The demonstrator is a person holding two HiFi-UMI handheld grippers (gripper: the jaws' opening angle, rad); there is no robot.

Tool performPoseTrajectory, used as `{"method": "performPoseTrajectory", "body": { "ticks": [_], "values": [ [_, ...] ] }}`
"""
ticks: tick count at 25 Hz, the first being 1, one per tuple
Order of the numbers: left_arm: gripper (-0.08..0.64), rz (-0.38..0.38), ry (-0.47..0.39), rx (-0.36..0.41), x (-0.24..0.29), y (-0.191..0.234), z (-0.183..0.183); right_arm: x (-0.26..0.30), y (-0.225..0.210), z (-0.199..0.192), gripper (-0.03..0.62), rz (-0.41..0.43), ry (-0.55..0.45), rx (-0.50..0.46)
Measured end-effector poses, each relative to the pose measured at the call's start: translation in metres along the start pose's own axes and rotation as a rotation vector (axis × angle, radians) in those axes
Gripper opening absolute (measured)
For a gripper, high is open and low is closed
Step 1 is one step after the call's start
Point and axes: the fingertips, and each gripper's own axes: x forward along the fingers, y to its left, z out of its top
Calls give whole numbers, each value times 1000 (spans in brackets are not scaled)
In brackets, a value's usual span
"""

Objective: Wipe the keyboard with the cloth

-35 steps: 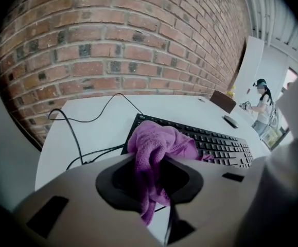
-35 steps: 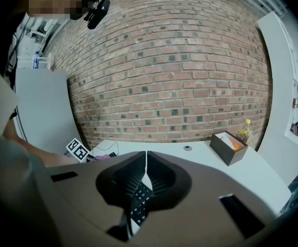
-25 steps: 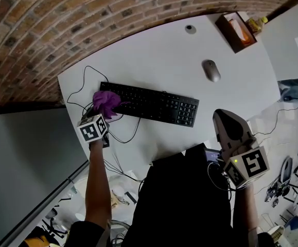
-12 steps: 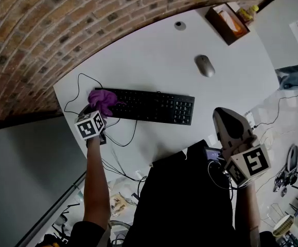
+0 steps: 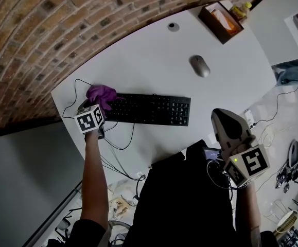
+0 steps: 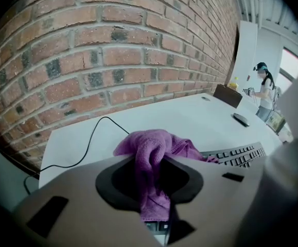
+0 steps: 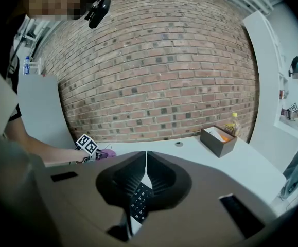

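Jaws of left claw [image 6: 151, 189] pinched tight on purple cloth [image 6: 154, 148], one fold clamped between them, rest bunched just past the tips. Cloth bunch sits over left end of black keyboard [image 5: 149, 108]; keyboard runs off to this claw's right across white table [image 5: 154, 55]. Black cable [image 6: 87, 147] loops on table left of claw. Brick wall [image 6: 112, 45] straight ahead past table edge. Mouse [image 5: 200, 66] well beyond keyboard's far end, brown box [image 5: 220, 20] further out near table corner. Right claw [image 5: 222, 118] held by person's body, well apart from keyboard's right end, jaws together, nothing between them; the keyboard shows below its tips in right gripper view
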Motion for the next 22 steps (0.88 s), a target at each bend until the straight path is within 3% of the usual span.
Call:
{"method": "performPoseTrajectory", "body": {
  "ticks": [22],
  "values": [
    [100,-83,17,-16,-27,-46,-48,-1,-1,6,20,0,-13,-17]
  ]
}}
